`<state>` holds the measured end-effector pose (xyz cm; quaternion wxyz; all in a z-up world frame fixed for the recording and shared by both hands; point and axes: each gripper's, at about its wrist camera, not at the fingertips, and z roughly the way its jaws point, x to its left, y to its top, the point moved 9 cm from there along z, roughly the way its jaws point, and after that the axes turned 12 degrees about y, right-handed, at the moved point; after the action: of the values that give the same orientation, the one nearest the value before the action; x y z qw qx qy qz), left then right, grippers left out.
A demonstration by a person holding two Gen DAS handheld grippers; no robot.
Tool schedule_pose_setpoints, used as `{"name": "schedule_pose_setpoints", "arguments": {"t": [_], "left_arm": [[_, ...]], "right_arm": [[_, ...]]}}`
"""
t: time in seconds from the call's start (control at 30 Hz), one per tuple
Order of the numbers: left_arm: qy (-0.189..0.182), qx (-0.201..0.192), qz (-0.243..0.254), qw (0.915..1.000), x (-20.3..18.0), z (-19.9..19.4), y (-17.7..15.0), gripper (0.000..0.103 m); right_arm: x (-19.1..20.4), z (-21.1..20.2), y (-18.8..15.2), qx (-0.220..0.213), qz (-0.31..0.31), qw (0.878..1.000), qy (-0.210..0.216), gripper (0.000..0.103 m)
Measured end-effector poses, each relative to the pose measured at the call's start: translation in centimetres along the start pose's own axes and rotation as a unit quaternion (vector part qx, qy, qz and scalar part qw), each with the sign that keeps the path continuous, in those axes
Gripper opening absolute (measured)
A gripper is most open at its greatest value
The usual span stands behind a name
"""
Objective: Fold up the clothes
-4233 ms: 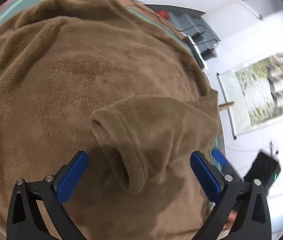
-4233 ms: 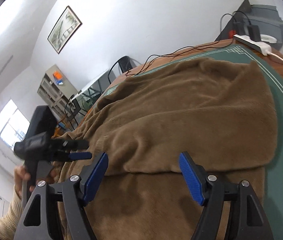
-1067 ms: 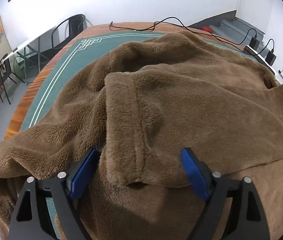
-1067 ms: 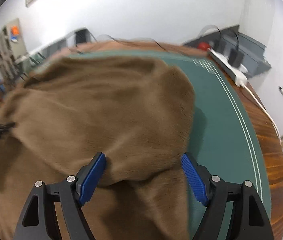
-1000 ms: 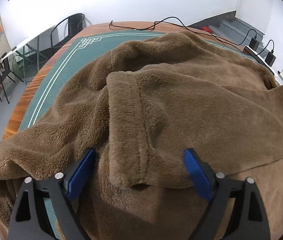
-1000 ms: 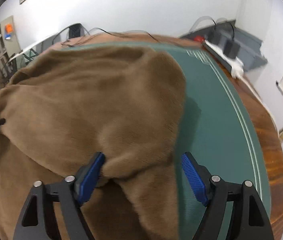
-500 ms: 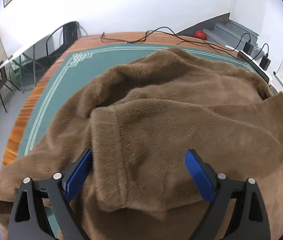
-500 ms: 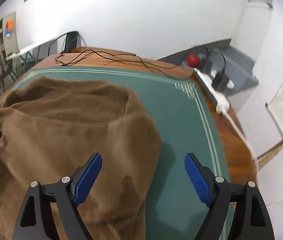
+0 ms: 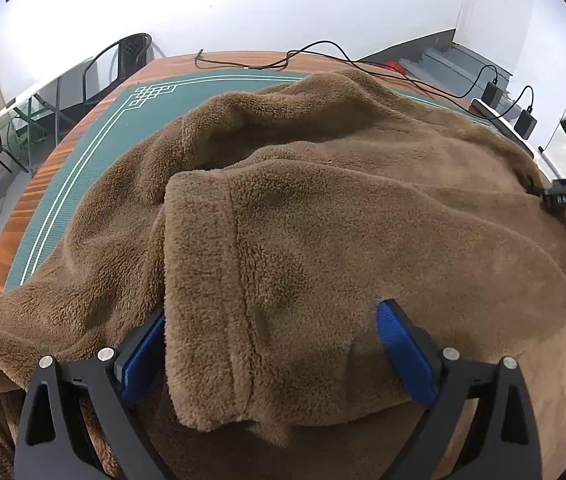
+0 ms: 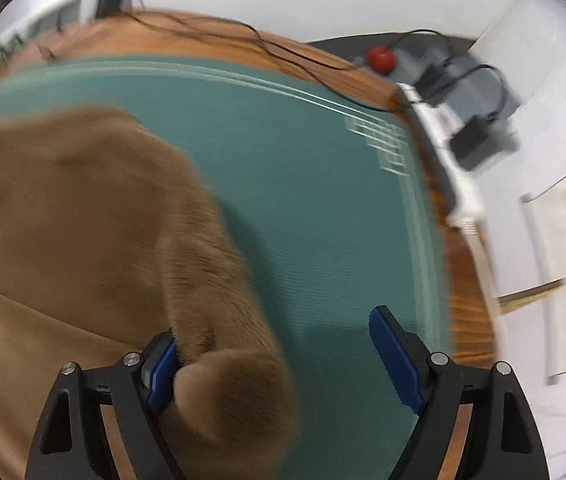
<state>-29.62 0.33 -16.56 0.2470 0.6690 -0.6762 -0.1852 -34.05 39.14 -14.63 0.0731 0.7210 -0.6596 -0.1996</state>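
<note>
Two views: left wrist shows the left gripper (image 9: pixel 271 344), jaws just opening wide astride the folded-over flap of the brown fleece garment (image 9: pixel 323 220) filling centre frame on the green mat (image 9: pixel 95 120). Right wrist, blurred: right gripper (image 10: pixel 271 356) is spread, nothing pinched, fleece lower left; fold looks laid, next probably regrasp an edge.

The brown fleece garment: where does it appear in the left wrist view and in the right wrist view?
Left wrist view: the brown fleece garment fills the centre and bottom, a folded sleeve lying between the open jaws.
Right wrist view: it covers the left half, blurred, one lobe reaching down to the left pad.
Shared landmark: the green mat with white border lines, under the garment.
</note>
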Motion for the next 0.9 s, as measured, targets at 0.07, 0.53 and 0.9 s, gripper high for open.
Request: {"name": "schedule_pose_setpoints", "arguments": {"t": [0.07,0.53,0.9], "left_arm": [[0.001,-0.001,-0.001,1.0,0.1,0.0,0.0,0.1],[0.004,-0.005,-0.005,1.0,0.3,0.1,0.1,0.101],[-0.002,-0.004,-0.014,0.9999,0.4,0.2,0.1,0.102]], "right_arm": [[-2.4,-0.5,-0.6,-0.012,0.027,0.999,-0.011,0.086],[-2.6,-2.4,0.8,-0.093,0.029,0.991,-0.091,0.086],[9.3,-10.5,-4.8,-0.152,0.009,0.963,0.22,0.086]]}}
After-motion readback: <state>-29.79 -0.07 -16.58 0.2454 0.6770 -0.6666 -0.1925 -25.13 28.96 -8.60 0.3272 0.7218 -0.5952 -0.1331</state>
